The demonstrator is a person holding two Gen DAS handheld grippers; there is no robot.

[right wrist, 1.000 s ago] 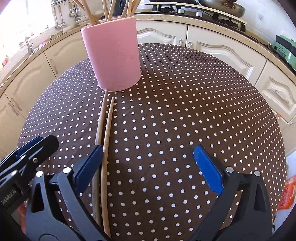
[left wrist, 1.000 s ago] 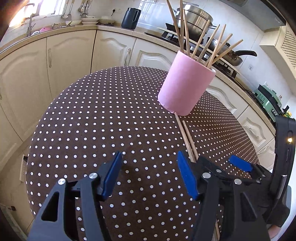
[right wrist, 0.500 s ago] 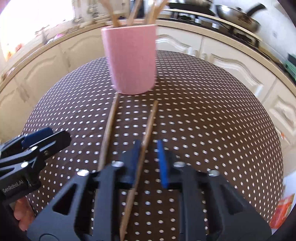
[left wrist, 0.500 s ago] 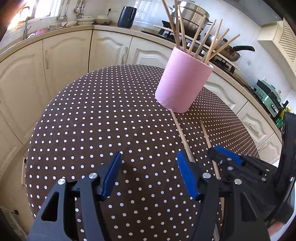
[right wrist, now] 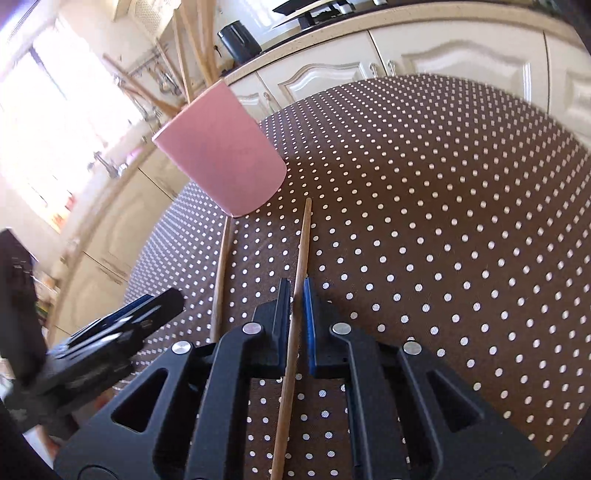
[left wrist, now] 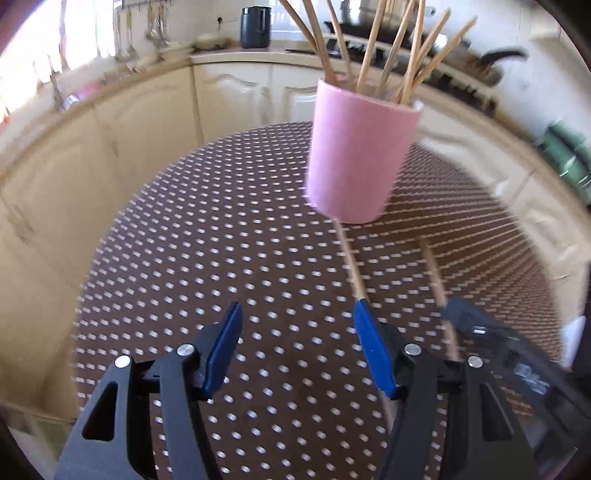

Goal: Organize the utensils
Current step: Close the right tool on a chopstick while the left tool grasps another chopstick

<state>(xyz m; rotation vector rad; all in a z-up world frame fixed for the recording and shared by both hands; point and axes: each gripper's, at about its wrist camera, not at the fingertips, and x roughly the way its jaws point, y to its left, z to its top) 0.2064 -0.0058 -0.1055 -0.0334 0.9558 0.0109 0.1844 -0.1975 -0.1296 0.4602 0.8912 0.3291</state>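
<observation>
Cream cabinets ringed the dotted tabletop (right wrist: 443,206), where a pink holder (left wrist: 358,158) stood full of sticks. My right gripper (right wrist: 295,295) had just been closing and pinched one chopstick (right wrist: 301,243). Another chopstick (left wrist: 351,258) lay beside my left gripper (left wrist: 297,332), fingers wide, empty

I'm at a round table (right wrist: 461,221) under a brown cloth with white dots. Cream cabinets (left wrist: 147,125) with arched panel doors curve behind it beneath a pale counter (left wrist: 236,55). A dark kettle (left wrist: 255,27) stands on that counter by the white wall. Strong daylight floods in through a window (right wrist: 48,122) and washes out the sink side.
</observation>
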